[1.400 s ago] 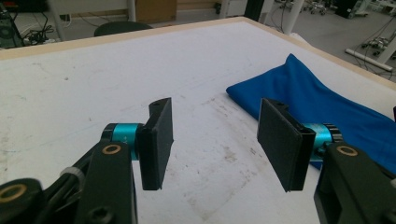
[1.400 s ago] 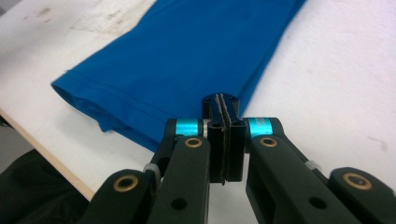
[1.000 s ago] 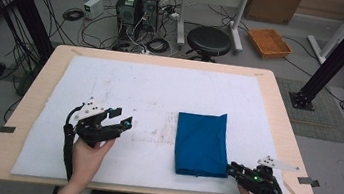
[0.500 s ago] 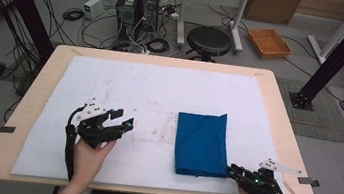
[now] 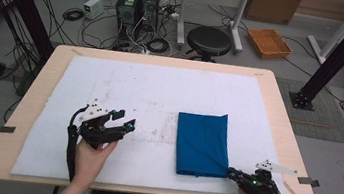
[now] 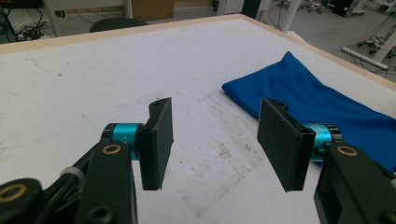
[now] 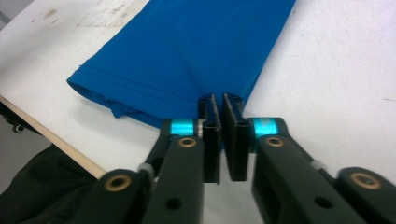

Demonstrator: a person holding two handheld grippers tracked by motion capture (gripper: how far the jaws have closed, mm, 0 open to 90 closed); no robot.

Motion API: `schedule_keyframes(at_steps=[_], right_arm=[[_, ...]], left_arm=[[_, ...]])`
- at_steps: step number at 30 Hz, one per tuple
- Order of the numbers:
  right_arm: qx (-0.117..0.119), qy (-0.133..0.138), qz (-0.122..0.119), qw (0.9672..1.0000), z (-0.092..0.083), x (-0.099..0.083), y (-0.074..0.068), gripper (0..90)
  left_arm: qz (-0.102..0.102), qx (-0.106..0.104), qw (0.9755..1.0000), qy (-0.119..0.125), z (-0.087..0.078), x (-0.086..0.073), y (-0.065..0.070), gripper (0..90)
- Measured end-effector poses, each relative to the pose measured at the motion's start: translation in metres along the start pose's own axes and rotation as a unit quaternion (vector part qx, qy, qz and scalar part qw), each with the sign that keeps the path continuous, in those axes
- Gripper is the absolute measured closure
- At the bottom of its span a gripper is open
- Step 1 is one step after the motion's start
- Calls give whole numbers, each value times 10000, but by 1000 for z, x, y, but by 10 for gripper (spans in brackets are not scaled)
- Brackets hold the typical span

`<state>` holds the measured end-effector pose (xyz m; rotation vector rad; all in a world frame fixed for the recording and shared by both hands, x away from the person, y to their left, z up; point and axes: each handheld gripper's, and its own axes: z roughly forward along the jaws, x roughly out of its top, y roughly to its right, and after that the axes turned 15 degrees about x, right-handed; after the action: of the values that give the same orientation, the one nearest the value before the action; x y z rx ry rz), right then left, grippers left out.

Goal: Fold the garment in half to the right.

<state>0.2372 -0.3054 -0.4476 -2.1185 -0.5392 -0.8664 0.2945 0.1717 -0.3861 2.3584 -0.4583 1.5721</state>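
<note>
A folded blue cloth (image 5: pixel 202 144) lies on the white mat (image 5: pixel 151 89), right of the middle; it also shows in the left gripper view (image 6: pixel 327 102). My right gripper (image 5: pixel 231 173) sits low at the cloth's near right corner. In the right gripper view its jaws have just been closing and stand almost together (image 7: pixel 219 105), pinching the edge of the cloth (image 7: pixel 187 56). My left gripper (image 5: pixel 124 120) is held above the mat, left of the cloth and pointing toward it. Its pads (image 6: pixel 159 140) stand wide apart with nothing between them.
The mat covers most of the wooden table (image 5: pixel 277 121). The table's near edge (image 7: pixel 51 140) runs close beside the right gripper. A stool (image 5: pixel 209 40), computers and cables stand on the floor beyond the far edge.
The right gripper's jaws have narrowed at the cloth's near right corner. The left gripper has kept its place and its opening.
</note>
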Motion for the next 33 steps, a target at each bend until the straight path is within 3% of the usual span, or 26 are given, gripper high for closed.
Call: schedule_keyframes(at_steps=[4, 7, 13, 18, 20, 24, 27, 33], right_arm=[[-60, 186, -63, 9998, -7, 7, 1, 686], [-126, 431, -165, 9989, -16, 22, 4, 619], [-354, 1005, -620, 9924, -32, 74, 13, 456], [-573, 1097, -927, 9880, -32, 117, 19, 392], [-600, 1094, -969, 9874, -30, 124, 21, 381], [-573, 1058, -1067, 9870, -24, 128, 26, 367], [-563, 959, -1059, 9881, -21, 124, 31, 367], [-552, 914, -974, 9895, -21, 118, 39, 368]], left_arm=[[53, 9, 10000, 18, -1, 3, 0, 447], [111, -26, 9999, 69, -2, 10, -3, 429], [249, -132, 9994, 214, -3, 28, -12, 389], [316, -220, 9990, 228, -3, 32, -25, 388], [317, -285, 9989, 177, -2, 30, -30, 388], [385, -260, 9988, 137, -3, 26, -38, 382], [326, -258, 9990, 139, -3, 24, -43, 382], [384, -274, 9988, 97, 0, 21, -43, 382]])
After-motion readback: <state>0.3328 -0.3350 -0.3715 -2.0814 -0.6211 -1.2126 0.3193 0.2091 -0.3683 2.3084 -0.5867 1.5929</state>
